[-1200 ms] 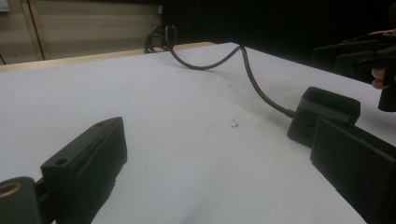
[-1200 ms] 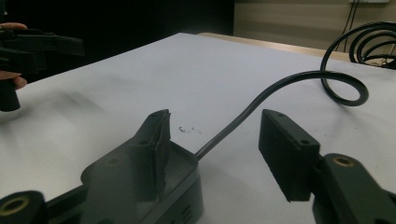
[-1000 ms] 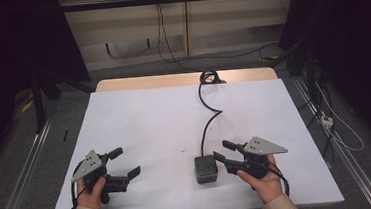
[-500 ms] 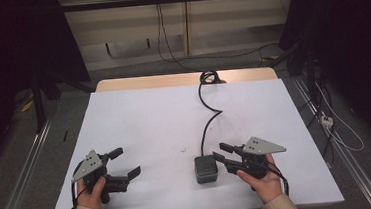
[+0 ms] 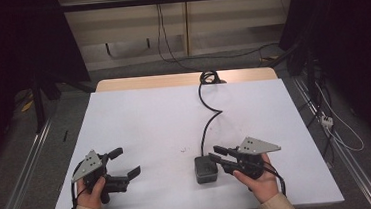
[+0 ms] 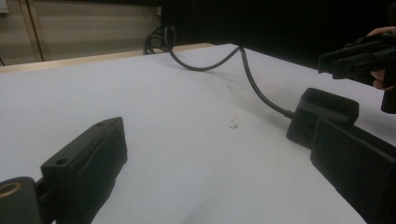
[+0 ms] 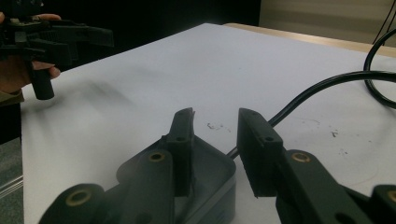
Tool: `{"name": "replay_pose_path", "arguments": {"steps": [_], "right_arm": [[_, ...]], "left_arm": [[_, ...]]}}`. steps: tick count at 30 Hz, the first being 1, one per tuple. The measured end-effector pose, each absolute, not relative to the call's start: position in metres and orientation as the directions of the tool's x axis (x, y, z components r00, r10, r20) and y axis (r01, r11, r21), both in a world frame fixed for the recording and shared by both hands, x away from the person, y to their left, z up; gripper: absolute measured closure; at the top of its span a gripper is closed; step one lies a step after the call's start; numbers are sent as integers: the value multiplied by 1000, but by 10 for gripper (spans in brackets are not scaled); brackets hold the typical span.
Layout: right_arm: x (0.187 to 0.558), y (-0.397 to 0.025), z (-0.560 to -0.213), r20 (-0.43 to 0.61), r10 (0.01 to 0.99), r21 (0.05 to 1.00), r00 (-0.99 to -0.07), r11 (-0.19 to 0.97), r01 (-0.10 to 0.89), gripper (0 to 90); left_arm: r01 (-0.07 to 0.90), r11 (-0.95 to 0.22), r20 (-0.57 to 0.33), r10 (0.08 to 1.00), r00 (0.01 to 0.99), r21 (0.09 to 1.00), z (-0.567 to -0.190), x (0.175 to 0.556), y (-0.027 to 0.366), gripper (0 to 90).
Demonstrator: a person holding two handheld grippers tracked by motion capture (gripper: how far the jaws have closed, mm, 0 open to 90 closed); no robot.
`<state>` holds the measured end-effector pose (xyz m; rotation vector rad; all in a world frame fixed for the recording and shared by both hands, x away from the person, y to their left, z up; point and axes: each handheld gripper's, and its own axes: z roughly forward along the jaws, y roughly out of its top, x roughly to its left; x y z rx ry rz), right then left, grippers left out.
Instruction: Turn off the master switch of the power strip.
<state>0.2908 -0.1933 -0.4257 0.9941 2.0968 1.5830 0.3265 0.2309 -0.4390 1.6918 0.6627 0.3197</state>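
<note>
Right gripper [image 5: 216, 155] held low over the near right part of the table, jaws parted by a narrow gap, nothing between them. Directly under those jaws, the black power adapter [image 5: 206, 168], flat on the white tabletop [image 5: 144, 117]; whether touching it or just above, cannot tell. Seen along the right gripper's own jaws [image 7: 215, 135]: adapter body [image 7: 210, 179] beneath the left-hand jaw, its rounded corner poking out into the gap. Running away from the adapter's far end, black cable [image 5: 206, 120], curving across the table to a coil [image 5: 209, 76] at the far edge. Just ahead of the jaw tips, small specks [image 7: 215, 126] on the white surface. Well off to the side, left gripper [image 5: 127, 163], gripped in the other hand [image 5: 96, 192], jaws spread wide, holding nothing. From the left gripper view, adapter [image 6: 322, 112] lying just beyond the right-hand jaw, cable [image 6: 252, 79] snaking off behind it.
</note>
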Motion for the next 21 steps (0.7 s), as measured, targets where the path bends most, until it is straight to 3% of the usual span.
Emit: {"name": "replay_pose_path", "arguments": {"steps": [21], "right_arm": [[293, -187, -424, 165, 655, 923, -738, 162, 350, 809]], "left_arm": [[254, -109, -146, 581, 801, 961, -440, 327, 230, 37]]}}
